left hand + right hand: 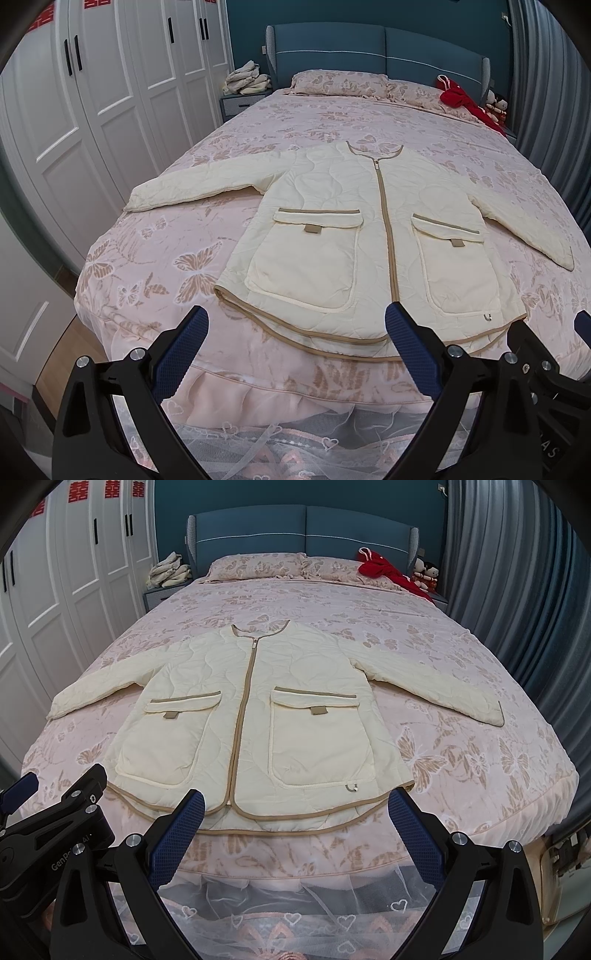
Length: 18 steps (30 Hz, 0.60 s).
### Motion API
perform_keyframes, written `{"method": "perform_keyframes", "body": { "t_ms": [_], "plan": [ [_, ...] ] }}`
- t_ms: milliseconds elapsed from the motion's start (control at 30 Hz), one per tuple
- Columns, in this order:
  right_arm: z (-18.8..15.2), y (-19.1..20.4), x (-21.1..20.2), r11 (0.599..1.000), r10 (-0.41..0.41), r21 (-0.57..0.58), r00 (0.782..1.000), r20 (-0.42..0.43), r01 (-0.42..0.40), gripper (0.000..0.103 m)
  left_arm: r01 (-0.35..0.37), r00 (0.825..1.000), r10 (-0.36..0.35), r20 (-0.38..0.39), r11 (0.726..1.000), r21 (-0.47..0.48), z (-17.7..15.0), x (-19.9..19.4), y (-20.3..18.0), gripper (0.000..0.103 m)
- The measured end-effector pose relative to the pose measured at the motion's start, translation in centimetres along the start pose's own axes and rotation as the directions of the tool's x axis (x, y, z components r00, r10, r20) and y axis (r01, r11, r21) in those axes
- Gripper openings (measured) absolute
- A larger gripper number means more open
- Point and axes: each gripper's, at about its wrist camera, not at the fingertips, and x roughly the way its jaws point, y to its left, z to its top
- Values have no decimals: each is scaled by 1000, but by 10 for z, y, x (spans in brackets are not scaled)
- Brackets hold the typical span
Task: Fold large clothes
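Cream jacket (373, 236) flat on bed (295, 122) | left tool (295, 332), right tool (295, 812) spread | "GenRo… AI" partly legible

We see only part of the right tongs (583, 325) in the left wrist view, cut off by the frame's edge, so we cannot tell how their jaws stand. The left tongs (22, 794) are likewise clipped in the right wrist view. The jacket's (258, 716) back hem hides under its front. The small dolls (426, 576) beside the bed (480, 775) are too tiny to make out.
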Motion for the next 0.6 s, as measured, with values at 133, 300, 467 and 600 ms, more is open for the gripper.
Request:
{"method": "perform_keyframes", "body": {
  "t_ms": [133,300,467,600],
  "plan": [
    [0,0,0,1000,-1,-1,1000,0,1,98,0,1000,0,1,1000,1,0,0,0,94],
    [0,1,0,1000,-1,-2,1000,1,1,98,0,1000,0,1,1000,1,0,0,0,94],
    [1,2,0,1000,-1,-3,1000,2,1,98,0,1000,0,0,1000,0,0,0,0,94],
    [1,2,0,1000,-2,-3,1000,3,2,98,0,1000,0,2,1000,1,3,-1,-1,94]
  ]
}}
